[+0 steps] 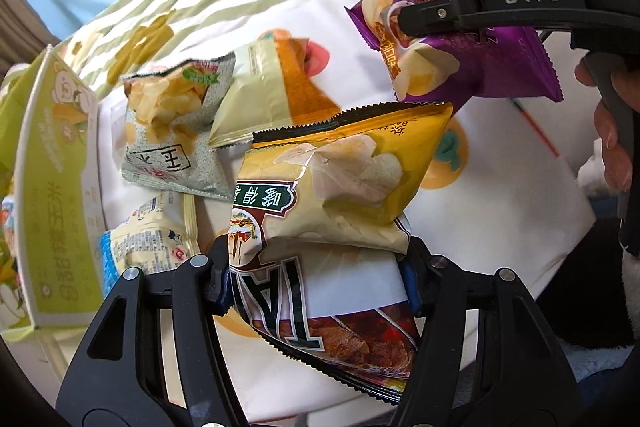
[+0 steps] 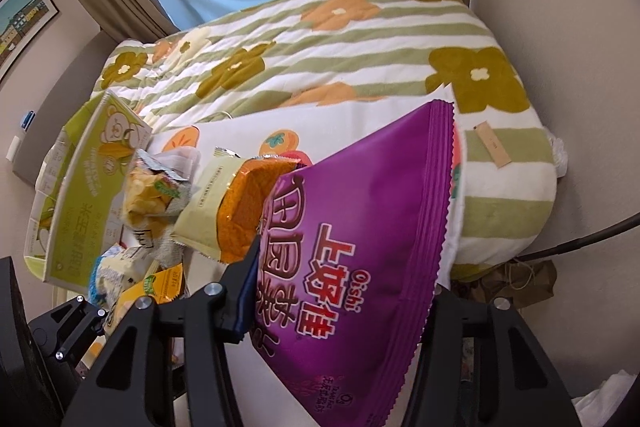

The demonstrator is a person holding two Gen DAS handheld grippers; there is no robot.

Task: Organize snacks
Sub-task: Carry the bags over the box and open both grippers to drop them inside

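Note:
My left gripper (image 1: pixel 316 267) is shut on a white and red snack bag (image 1: pixel 344 311), held low in the left wrist view. A yellow chip bag (image 1: pixel 360 179) lies against its upper end; I cannot tell whether the pads grip it too. My right gripper (image 2: pixel 340 327) is shut on a purple chip bag (image 2: pixel 360 239), which fills the middle of the right wrist view. In the left wrist view that purple chip bag (image 1: pixel 480 67) hangs at the upper right from the right gripper (image 1: pixel 404 23), above the bedding.
A grey-green chip bag (image 1: pixel 168 131), a pale yellow and orange bag (image 1: pixel 260 95) and a blue and white bag (image 1: pixel 140 247) lie on the flowered blanket (image 2: pixel 320 67). An open green carton (image 1: pixel 60 187) stands at the left. A hand (image 1: pixel 612 147) is at the right.

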